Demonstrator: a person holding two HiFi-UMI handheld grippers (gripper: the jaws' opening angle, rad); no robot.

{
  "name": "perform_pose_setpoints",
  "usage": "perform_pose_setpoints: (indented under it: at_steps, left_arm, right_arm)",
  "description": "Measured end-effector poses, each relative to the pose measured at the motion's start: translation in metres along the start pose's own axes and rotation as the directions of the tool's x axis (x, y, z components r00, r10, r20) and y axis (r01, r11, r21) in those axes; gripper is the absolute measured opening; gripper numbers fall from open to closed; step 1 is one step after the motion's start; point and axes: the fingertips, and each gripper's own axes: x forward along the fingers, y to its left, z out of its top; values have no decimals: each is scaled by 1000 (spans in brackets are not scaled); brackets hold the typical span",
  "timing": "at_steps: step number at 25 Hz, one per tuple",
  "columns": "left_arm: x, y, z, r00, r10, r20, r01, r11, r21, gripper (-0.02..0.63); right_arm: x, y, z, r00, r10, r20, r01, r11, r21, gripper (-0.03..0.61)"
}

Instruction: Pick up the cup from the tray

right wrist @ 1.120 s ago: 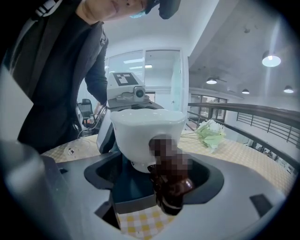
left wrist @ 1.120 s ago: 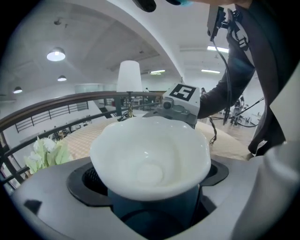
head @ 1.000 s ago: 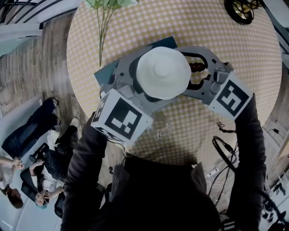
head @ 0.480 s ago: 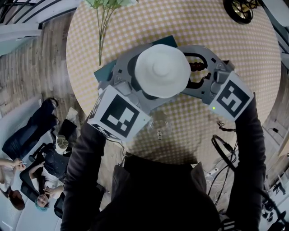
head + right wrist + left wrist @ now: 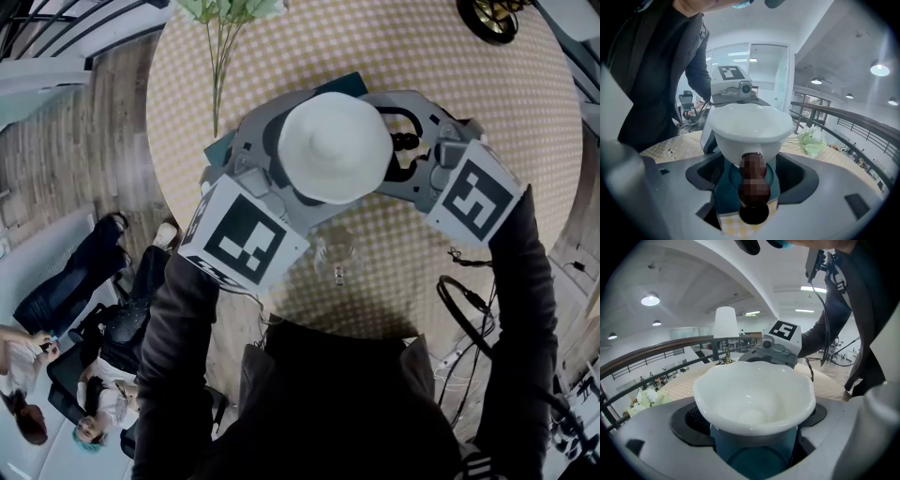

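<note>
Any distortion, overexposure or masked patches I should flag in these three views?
Head view: fisheye bending toward the edges, and the white cup is nearly blown out, showing little surface detail. Left gripper view: dark vignetted corners, a ceiling lamp glares bright, the cup is sharp. Right gripper view: same vignette, and a mosaic patch covers most of the cup's dark handle.

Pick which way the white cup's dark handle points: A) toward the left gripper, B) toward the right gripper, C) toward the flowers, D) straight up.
B: in the right gripper view the cup shows its dark handle jutting straight toward the camera, between the parted jaws of the right gripper.
</note>
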Motion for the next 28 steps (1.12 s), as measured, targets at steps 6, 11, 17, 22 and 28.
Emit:
perform_pose_setpoints:
  at_steps: [6, 11, 17, 22, 28]
  left_arm:
    - [3, -4, 17, 1000, -13, 9, 13, 999, 30, 523]
    - [-7, -11, 42, 999, -34, 42, 32, 998, 59, 523]
    - [0, -40, 77, 997, -49, 63, 44, 995, 89, 523]
    - [15, -80, 109, 995, -73, 72, 64, 990, 127, 523]
    - [61, -162, 137, 989, -128, 73, 114, 979, 168, 523]
  right_arm:
    - [-15, 1, 2, 1000, -27, -10, 26, 1000, -7, 337]
    - [-34, 3, 21, 998, -60, -29, 60, 998, -9, 336]
    - [-74, 22, 24, 993, -95, -65, 93, 995, -21, 337]
    - [-117, 52, 20, 986, -143, -89, 142, 990, -16, 337]
    - [-178, 116, -18, 971, -198, -136, 201, 979, 11, 336]
